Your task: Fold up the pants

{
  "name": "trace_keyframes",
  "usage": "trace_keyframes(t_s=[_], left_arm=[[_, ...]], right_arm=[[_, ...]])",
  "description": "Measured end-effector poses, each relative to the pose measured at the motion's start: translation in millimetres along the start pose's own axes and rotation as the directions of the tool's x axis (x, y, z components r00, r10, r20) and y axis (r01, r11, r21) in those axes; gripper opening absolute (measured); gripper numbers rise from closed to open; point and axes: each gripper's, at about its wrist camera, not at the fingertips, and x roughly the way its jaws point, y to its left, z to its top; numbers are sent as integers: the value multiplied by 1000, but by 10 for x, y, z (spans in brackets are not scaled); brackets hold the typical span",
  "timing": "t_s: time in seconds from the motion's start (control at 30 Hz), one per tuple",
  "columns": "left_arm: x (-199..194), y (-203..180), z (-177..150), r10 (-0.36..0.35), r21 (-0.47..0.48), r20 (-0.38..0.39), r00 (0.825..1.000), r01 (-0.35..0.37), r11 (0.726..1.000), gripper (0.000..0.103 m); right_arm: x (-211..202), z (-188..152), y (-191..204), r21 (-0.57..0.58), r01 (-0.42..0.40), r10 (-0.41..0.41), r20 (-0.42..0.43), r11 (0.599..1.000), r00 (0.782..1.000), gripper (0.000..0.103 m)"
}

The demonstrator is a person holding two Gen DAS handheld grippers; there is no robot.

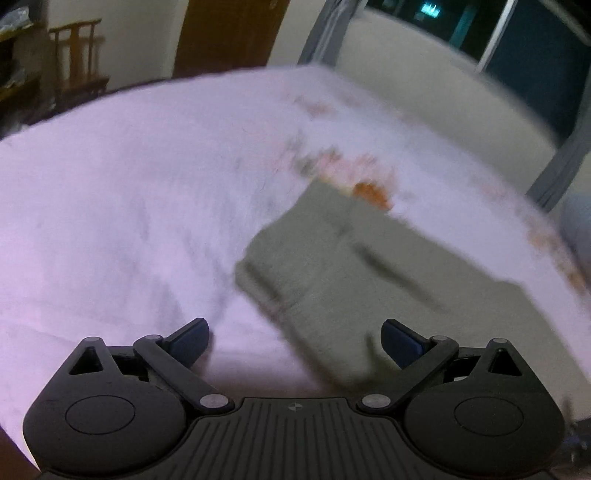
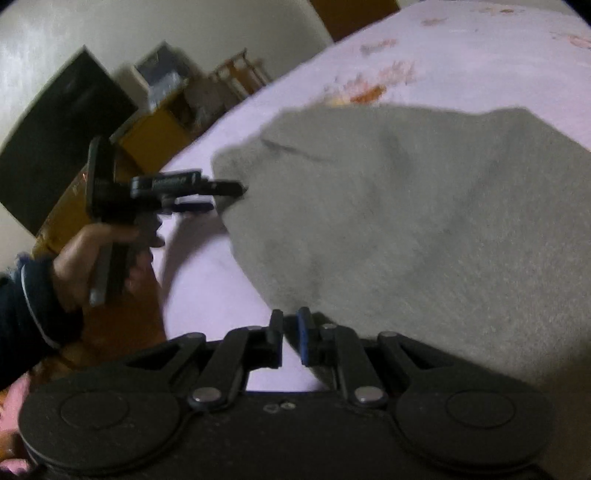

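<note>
Grey pants lie folded on a pale lilac bed sheet with orange flower prints. My left gripper stands wide open just before the pants' near edge, with nothing between its fingers. The right wrist view shows the pants large and close, their near corner running right into my right gripper, whose jaws stand almost together on that cloth edge. My left gripper appears there from the side, open, at the pants' left edge and held by a person's hand.
Past the bed's far edge stand a wooden chair, a brown door and a dark window. The right wrist view shows a black screen, a yellow cabinet and brown floor left of the bed.
</note>
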Motion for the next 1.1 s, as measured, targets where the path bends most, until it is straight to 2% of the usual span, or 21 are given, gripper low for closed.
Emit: trace_keyframes(t_s=[0.13, 0.2, 0.23, 0.27, 0.37, 0.43, 0.53, 0.57, 0.6, 0.67, 0.7, 0.73, 0.77, 0.8, 0.83, 0.87, 0.9, 0.93, 0.97, 1.07, 1.1], left_arm=[[21, -385, -110, -23, 85, -39, 999, 26, 996, 100], [95, -516, -299, 7, 141, -96, 995, 7, 990, 100], [125, -532, -425, 44, 173, -95, 994, -27, 985, 100], [115, -487, -535, 44, 164, -75, 996, -31, 986, 101], [16, -420, -531, 46, 131, -89, 995, -34, 991, 101], [-153, -463, -476, 61, 124, -56, 997, -53, 991, 100], [-333, -665, -410, -10, 150, 5, 1000, 9, 989, 100], [-324, -776, -410, -29, 166, -3, 1000, 29, 986, 100], [-279, -896, -431, -46, 186, -23, 999, 49, 981, 100], [-148, -1080, -503, -56, 205, -79, 995, 71, 976, 100], [-87, -1143, -549, -53, 211, -102, 993, 74, 975, 100], [-34, -1199, -593, -48, 230, -102, 994, 71, 971, 101], [1, -1228, -654, -19, 266, -94, 995, 43, 963, 101], [28, -1228, -713, -7, 286, -98, 995, 35, 958, 101], [12, -1203, -763, -14, 282, -103, 995, 43, 958, 101], [14, -1171, -752, -21, 275, -107, 994, 50, 960, 103], [-15, -1137, -737, -28, 263, -114, 993, 58, 963, 103], [-39, -1115, -706, -35, 249, -122, 992, 65, 966, 103], [-59, -1141, -691, -40, 238, -122, 992, 68, 969, 103], [-118, -1190, -607, -32, 250, -72, 997, 49, 967, 103], [-134, -1226, -594, -31, 247, -51, 998, 43, 968, 103]], right_arm=[[-361, 93, -29, 41, 84, -89, 150, 996, 985, 6], [-639, 64, -78, 81, 136, -151, 228, 987, 962, 11], [-764, 44, -121, 96, 182, -200, 247, 979, 948, 11], [-884, 13, -169, 115, 228, -251, 261, 967, 932, 11], [-1426, -224, -495, 239, 380, -439, 291, 894, 850, 12], [-1877, -466, -784, 363, 449, -559, 299, 816, 774, 13], [-2464, -774, -1147, 522, 471, -671, 306, 712, 675, 13], [-2604, -843, -1249, 554, 465, -689, 308, 690, 656, 13], [-2664, -902, -1340, 575, 445, -687, 312, 686, 656, 13], [-2699, -915, -1551, 594, 392, -649, 308, 702, 696, 13], [-2664, -908, -1622, 592, 361, -616, 308, 721, 726, 13], [-2565, -885, -1668, 584, 323, -565, 295, 745, 771, 13], [-2445, -859, -1695, 556, 317, -527, 269, 768, 806, 13], [-2342, -856, -1717, 525, 338, -515, 237, 781, 824, 11], [-2266, -871, -1781, 518, 379, -534, 188, 767, 824, 7], [-2282, -924, -1854, 547, 391, -561, 180, 740, 808, 0], [-2391, -1017, -1913, 595, 372, -578, 198, 713, 792, 0], [-2555, -1133, -1989, 653, 362, -622, 218, 666, 752, 0], [-2699, -1238, -2028, 678, 356, -650, 238, 643, 721, 0], [-2999, -1405, -2006, 717, 363, -713, 263, 595, 650, 0], [-3058, -1404, -1971, 708, 373, -725, 284, 600, 628, 10]])
